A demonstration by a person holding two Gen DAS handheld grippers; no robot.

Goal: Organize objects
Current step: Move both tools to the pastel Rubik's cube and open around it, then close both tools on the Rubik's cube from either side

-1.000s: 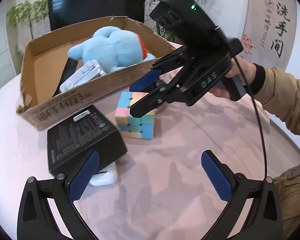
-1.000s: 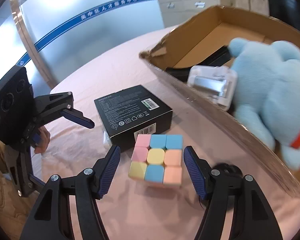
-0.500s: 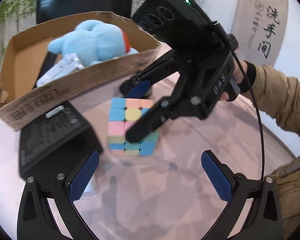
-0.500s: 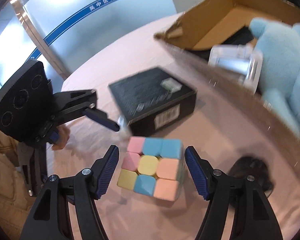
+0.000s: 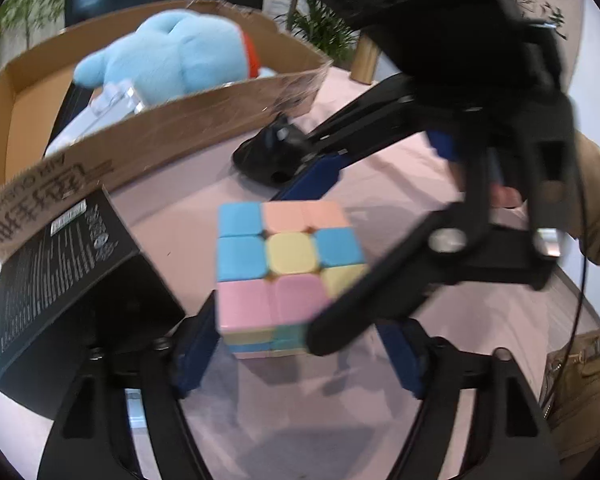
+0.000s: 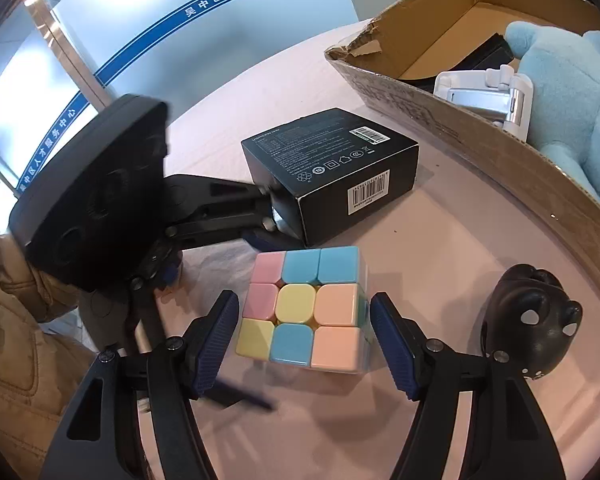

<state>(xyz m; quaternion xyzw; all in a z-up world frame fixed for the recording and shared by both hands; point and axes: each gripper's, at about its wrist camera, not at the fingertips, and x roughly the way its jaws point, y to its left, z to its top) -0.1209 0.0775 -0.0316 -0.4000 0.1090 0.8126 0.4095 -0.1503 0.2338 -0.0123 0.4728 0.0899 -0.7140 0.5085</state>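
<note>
A pastel puzzle cube (image 5: 284, 264) (image 6: 304, 308) rests on the pink tablecloth. My right gripper (image 6: 306, 348) is open and straddles the cube, with a thin gap at each blue pad. Seen from the left wrist, one of its fingers (image 5: 372, 292) crosses the cube's right side. My left gripper (image 5: 300, 356) reaches in from the other side. Its jaws are closing with the cube between them, and motion blur hides whether the pads touch. Its black housing (image 6: 96, 196) fills the left of the right wrist view.
A black carton (image 5: 68, 280) (image 6: 332, 176) lies just beside the cube. Behind it, a cardboard box (image 5: 180, 128) (image 6: 480, 128) holds a blue plush toy (image 5: 180, 52) and a white stand (image 6: 488, 96). A black mouse-like object (image 6: 528, 320) sits right of the cube. Tan sleeves (image 5: 596, 200) flank the scene.
My left gripper came down and forward onto the cube and its jaws narrowed from wide open. The right gripper sank lower, so its pads now flank the cube's sides.
</note>
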